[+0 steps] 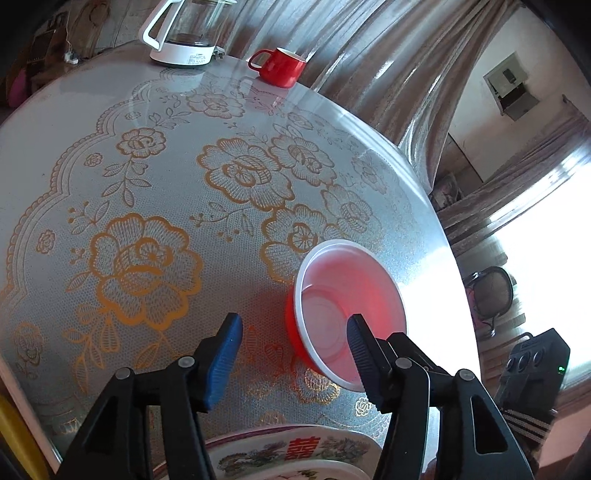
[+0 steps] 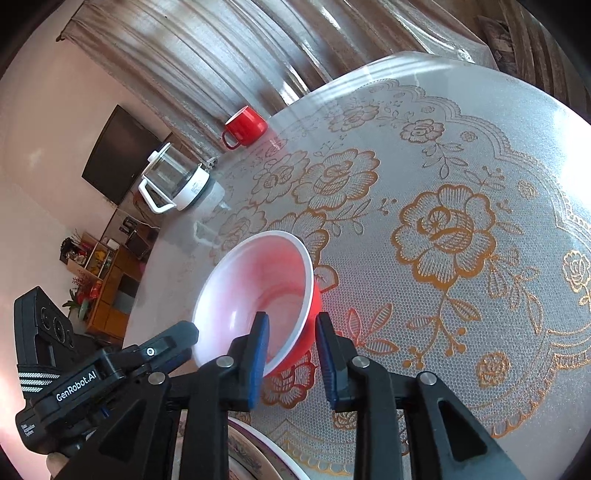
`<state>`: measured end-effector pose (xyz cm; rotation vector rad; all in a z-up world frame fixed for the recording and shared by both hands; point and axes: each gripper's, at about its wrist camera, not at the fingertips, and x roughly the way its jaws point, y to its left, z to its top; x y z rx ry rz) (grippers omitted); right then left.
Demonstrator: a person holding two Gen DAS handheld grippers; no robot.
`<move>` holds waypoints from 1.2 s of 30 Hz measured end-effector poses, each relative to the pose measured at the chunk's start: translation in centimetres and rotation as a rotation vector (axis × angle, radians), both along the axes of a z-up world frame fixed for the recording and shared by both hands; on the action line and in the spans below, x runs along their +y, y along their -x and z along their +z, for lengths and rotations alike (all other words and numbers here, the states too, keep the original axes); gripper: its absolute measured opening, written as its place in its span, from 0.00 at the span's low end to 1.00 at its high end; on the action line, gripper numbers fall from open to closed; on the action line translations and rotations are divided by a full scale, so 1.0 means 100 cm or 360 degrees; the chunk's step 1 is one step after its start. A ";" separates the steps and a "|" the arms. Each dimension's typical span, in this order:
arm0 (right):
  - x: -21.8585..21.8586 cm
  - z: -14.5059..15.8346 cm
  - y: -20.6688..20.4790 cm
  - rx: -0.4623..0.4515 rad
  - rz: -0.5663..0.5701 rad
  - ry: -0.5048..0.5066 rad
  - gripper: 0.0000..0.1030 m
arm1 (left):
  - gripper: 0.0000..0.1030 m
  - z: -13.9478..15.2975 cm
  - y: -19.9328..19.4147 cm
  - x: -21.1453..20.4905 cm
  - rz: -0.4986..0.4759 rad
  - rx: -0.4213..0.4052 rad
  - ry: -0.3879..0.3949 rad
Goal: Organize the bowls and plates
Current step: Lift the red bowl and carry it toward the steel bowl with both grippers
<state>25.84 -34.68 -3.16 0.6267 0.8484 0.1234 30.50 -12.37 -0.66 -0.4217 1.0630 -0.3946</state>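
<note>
A bowl (image 1: 351,295) (image 2: 258,288), red outside and white inside, rests on the lace-patterned table (image 1: 147,184) (image 2: 443,184). My left gripper (image 1: 294,319) is open and straddles the bowl's near rim, one finger inside and the other outside over the cloth. My right gripper (image 2: 291,317) is open by a narrower gap and also straddles the rim, one pad inside and one beside the red wall, neither pressing. A decorated plate (image 1: 295,450) (image 2: 251,458) with a red character lies under both grippers at the near table edge, mostly hidden.
A red mug (image 1: 279,66) (image 2: 245,125) and a glass kettle on a white base (image 1: 184,33) (image 2: 177,181) stand at the far side of the table by the curtain. The table's rounded edge (image 1: 454,258) runs just beyond the bowl.
</note>
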 end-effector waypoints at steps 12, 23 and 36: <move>0.005 0.003 0.000 -0.0044 -0.0001 0.0061 0.15 | 0.19 -0.002 0.002 -0.008 0.0004 -0.0008 0.0014; 0.022 0.023 0.013 -0.0121 0.0051 0.0045 0.15 | 0.19 0.038 0.040 0.011 0.0027 -0.0231 -0.0070; 0.073 0.044 0.032 -0.0207 0.0222 0.0032 0.15 | 0.19 0.058 0.092 0.064 0.0106 -0.0354 -0.0118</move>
